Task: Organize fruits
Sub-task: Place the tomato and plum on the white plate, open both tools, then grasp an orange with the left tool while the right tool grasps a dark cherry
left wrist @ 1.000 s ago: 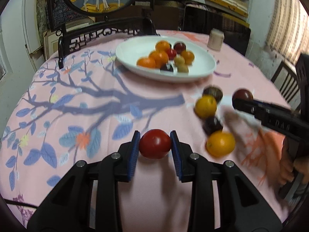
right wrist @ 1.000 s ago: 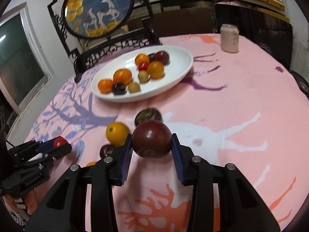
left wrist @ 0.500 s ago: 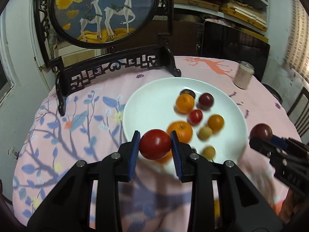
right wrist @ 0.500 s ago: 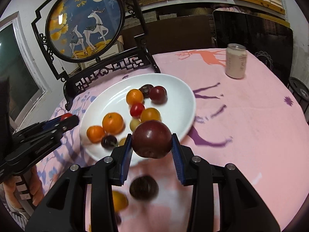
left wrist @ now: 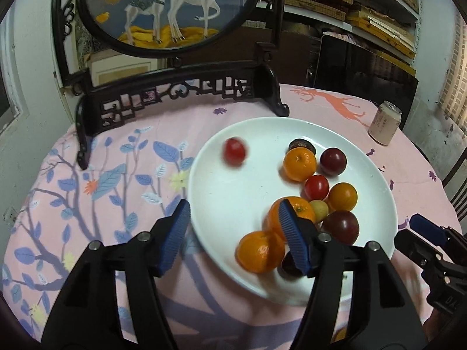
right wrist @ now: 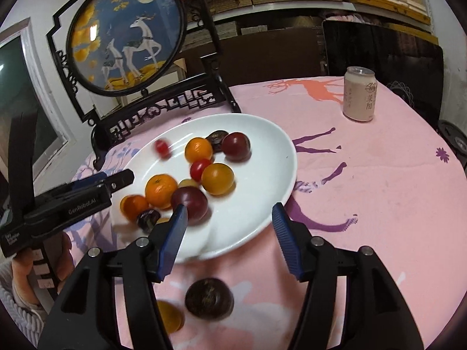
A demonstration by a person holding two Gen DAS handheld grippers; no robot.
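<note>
A white oval plate on the pink tablecloth holds several oranges, tomatoes and plums. My left gripper is open and empty over the plate's near-left rim. A red tomato is blurred on the plate's far left part. My right gripper is open and empty at the plate's near edge. A dark red plum lies in the plate by its left finger. A dark plum and an orange lie on the cloth under the right gripper.
A carved black stand with a round deer picture rises behind the plate. A pale drink can stands at the far right of the table. A dark chair back is beyond the table.
Both grippers have opened. The red tomato has left my left gripper and rolls in the plate. The dark red plum has left my right gripper and lies in the plate.
</note>
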